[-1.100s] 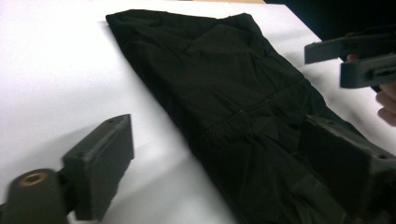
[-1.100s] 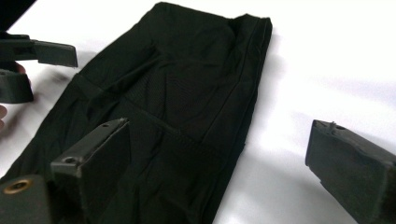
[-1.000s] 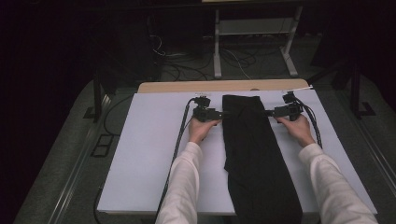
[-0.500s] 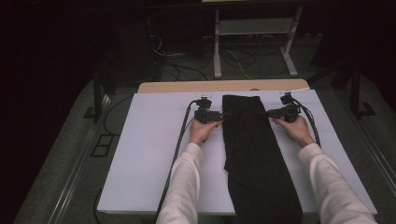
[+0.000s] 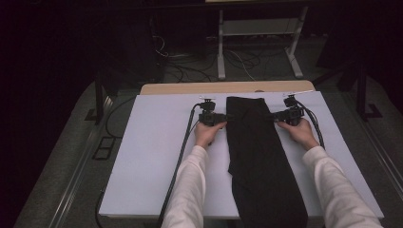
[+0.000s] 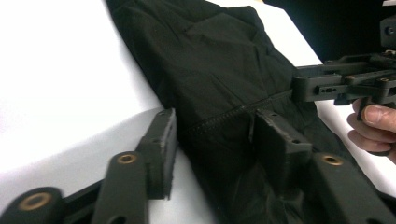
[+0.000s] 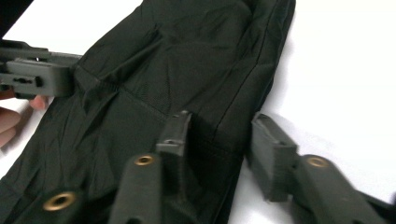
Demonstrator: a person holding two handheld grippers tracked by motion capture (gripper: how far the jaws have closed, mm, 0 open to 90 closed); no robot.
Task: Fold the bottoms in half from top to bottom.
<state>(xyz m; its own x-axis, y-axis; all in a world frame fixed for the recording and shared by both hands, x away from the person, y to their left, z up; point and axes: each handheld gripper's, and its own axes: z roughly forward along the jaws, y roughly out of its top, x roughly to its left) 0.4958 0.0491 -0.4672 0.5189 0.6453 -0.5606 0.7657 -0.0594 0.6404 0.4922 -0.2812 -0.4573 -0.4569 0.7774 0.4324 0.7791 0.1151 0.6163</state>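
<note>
Both tongs, left [image 5: 223,117] and right [image 5: 277,115], have just been closing, jaws apart astride opposite edges of the black garment [image 5: 259,161] lying from 12 to 6 o'clock on the white tabletop [image 5: 152,156]; a shallow bite could slip off one edge

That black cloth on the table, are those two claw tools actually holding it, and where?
Not yet gripped. The left gripper and right gripper each straddle a side edge of the black garment, jaws just closing but pads not pressing it.
</note>
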